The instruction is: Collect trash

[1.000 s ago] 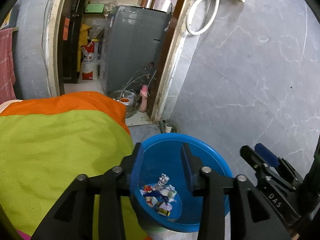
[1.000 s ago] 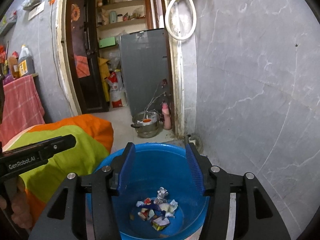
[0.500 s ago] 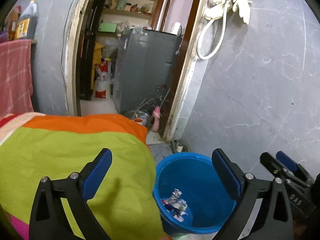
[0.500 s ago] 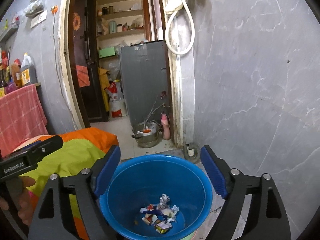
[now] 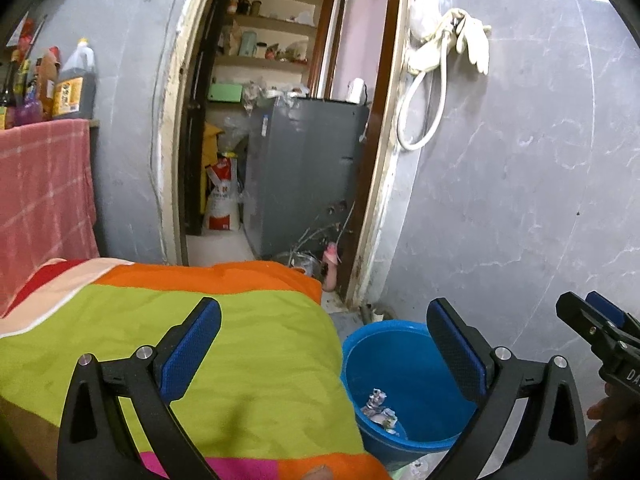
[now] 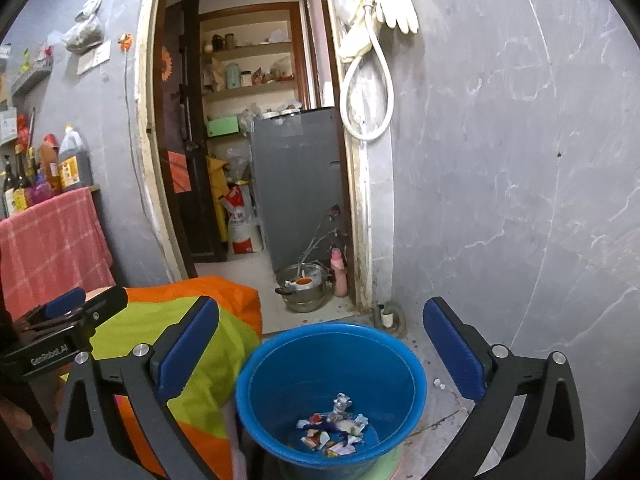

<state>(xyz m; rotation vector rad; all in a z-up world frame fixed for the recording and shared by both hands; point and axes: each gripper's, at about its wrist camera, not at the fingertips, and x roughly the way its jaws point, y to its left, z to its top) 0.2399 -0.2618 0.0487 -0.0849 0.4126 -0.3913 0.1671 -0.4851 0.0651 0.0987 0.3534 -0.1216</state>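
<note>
The left gripper (image 5: 324, 344) has its jaws spread wide and empty; they have just been opening. It sits above the edge of a bright cloth (image 5: 168, 340), green with orange borders, which lies just left of the blue bucket (image 5: 404, 376). The right gripper (image 6: 320, 344) is likewise wide open after just opening, holding nothing, and looks down into the bucket. The trash (image 6: 336, 432), small crumpled wrappers, lies on the bucket's bottom. Beyond the bucket a doorway opens onto a grey fridge (image 6: 298, 184), with a steel pot (image 6: 304, 286) and a pink bottle (image 6: 339, 274) on the floor by the frame. A white hose (image 6: 370, 92) and glove (image 6: 394, 0) hang on the grey wall. A pink towel (image 6: 52, 240) hangs at left, below some bottles.
</note>
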